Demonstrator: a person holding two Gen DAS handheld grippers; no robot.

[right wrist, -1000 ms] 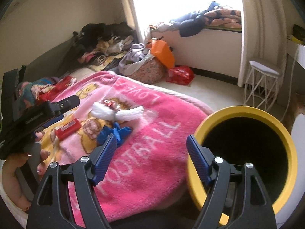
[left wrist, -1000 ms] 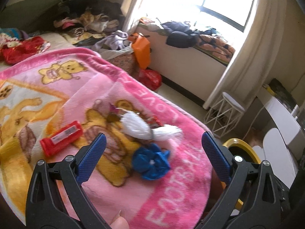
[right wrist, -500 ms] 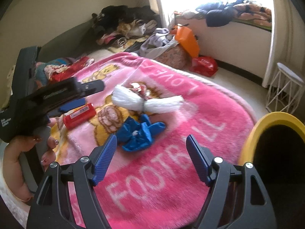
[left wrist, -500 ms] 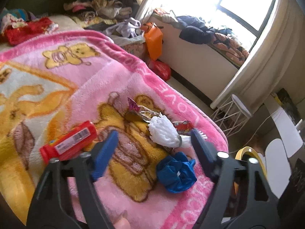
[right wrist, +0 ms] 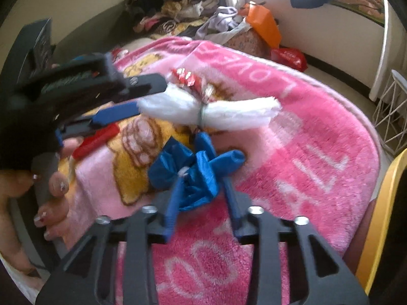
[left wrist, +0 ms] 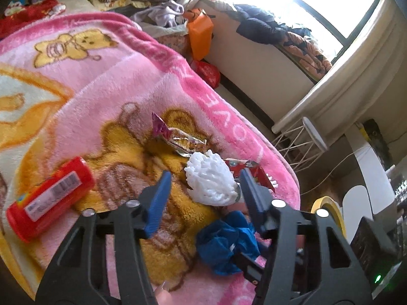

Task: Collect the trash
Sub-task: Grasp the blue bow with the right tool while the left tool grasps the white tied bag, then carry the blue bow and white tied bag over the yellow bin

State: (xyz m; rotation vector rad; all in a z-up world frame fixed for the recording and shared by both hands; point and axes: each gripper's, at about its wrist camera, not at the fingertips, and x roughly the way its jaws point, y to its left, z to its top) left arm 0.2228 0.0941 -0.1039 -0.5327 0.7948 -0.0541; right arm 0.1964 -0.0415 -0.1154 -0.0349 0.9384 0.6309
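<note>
On the pink blanket (left wrist: 106, 81) lies a white tied foam bundle (left wrist: 211, 185), which sits between the fingers of my left gripper (left wrist: 205, 175). The jaws are closing; the right pad touches it and a gap shows at the left pad. The right wrist view shows my left gripper (right wrist: 150, 96) at the left end of the bundle (right wrist: 203, 111). My right gripper (right wrist: 202, 181) is closing on a crumpled blue plastic bag (right wrist: 195, 167), with both pads against it. The bag (left wrist: 223, 241) also shows below the bundle. A red tube (left wrist: 51, 198), a foil wrapper (left wrist: 178, 139) and a red wrapper (left wrist: 254, 172) lie nearby.
A yellow-rimmed bin (right wrist: 381, 203) stands off the blanket's right edge. Beyond the bed are a white wire stool (left wrist: 305, 137), an orange bag (left wrist: 201, 33), a red bag (left wrist: 208, 72) on the floor and piled clothes (right wrist: 178, 7). A hand (right wrist: 51, 185) holds the left gripper.
Both grippers have come forward and down onto the blanket. The left jaws narrowed around the white bundle. The right jaws swung away from the bin and closed in on the blue bag.
</note>
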